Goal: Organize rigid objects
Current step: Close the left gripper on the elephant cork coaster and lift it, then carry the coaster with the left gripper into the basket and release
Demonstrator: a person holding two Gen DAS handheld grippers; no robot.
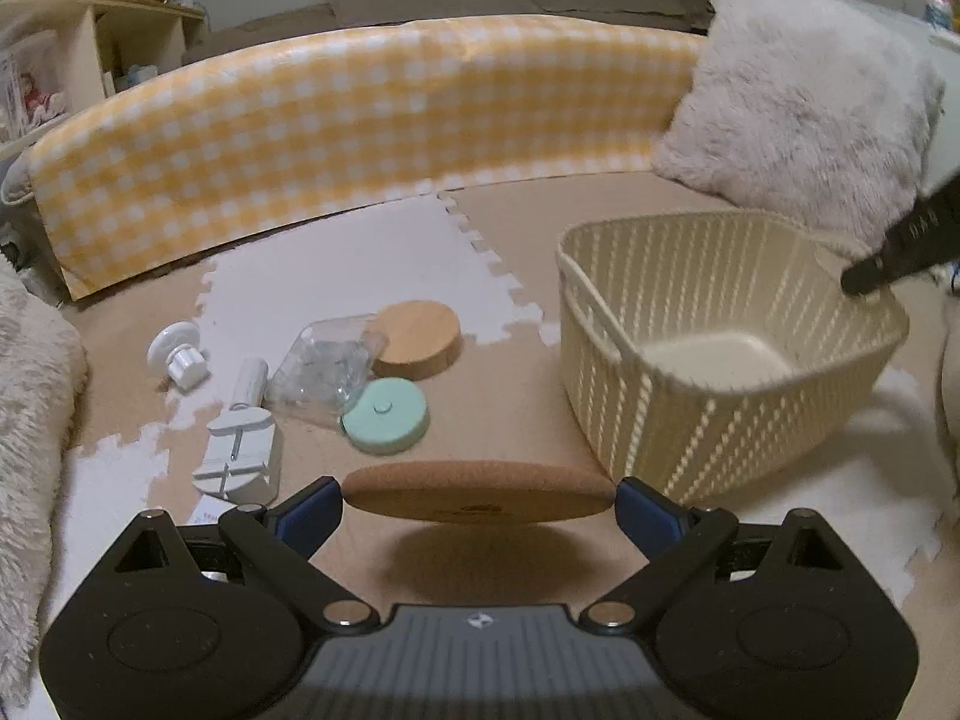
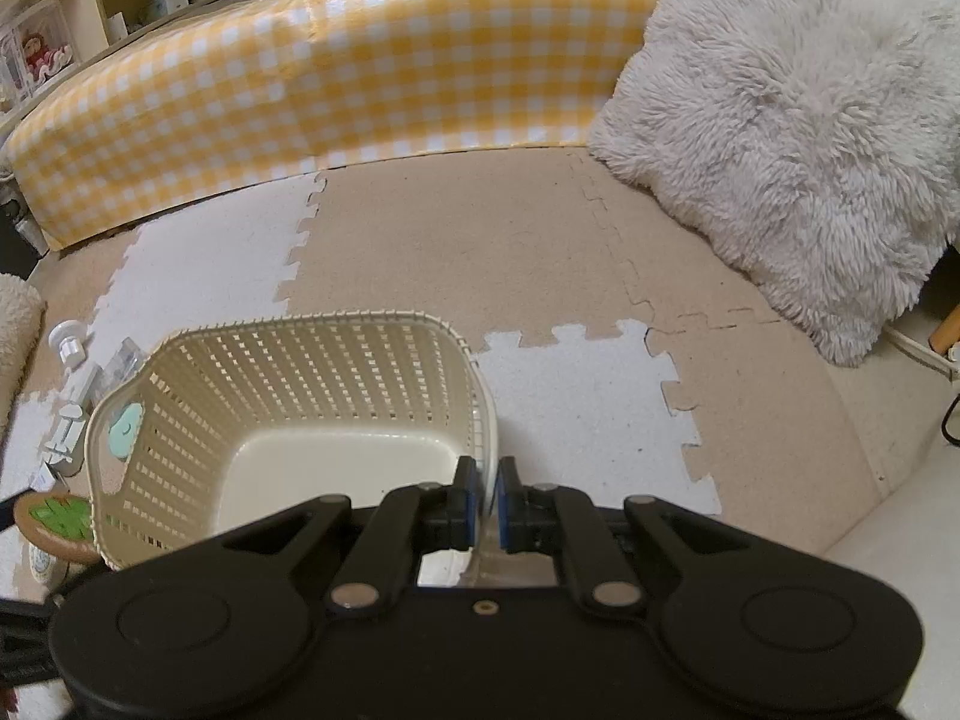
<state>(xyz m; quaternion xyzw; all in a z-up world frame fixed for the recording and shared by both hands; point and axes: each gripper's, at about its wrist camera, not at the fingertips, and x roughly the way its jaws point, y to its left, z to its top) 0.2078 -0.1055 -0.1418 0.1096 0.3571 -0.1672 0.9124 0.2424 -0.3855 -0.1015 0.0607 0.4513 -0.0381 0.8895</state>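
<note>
Your cream basket (image 1: pixel 729 354) sits on the foam floor mat (image 1: pixel 516 396). Left of the basket lie a wooden lid (image 1: pixel 417 339), a clear plastic container (image 1: pixel 324 369), a mint round disc (image 1: pixel 385 415), a white watch tool (image 1: pixel 239 456) and a white knob (image 1: pixel 180 354). A furry cushion (image 1: pixel 804 102) leans behind the basket. Your left tongs (image 1: pixel 479 507) grasp a cork coaster (image 1: pixel 479 498) by its edges, held flat above the mat just before the basket's near-left corner. Your right tongs (image 2: pixel 487 495) are clenched on the basket's right rim (image 2: pixel 489 420), angled down over it.
</note>
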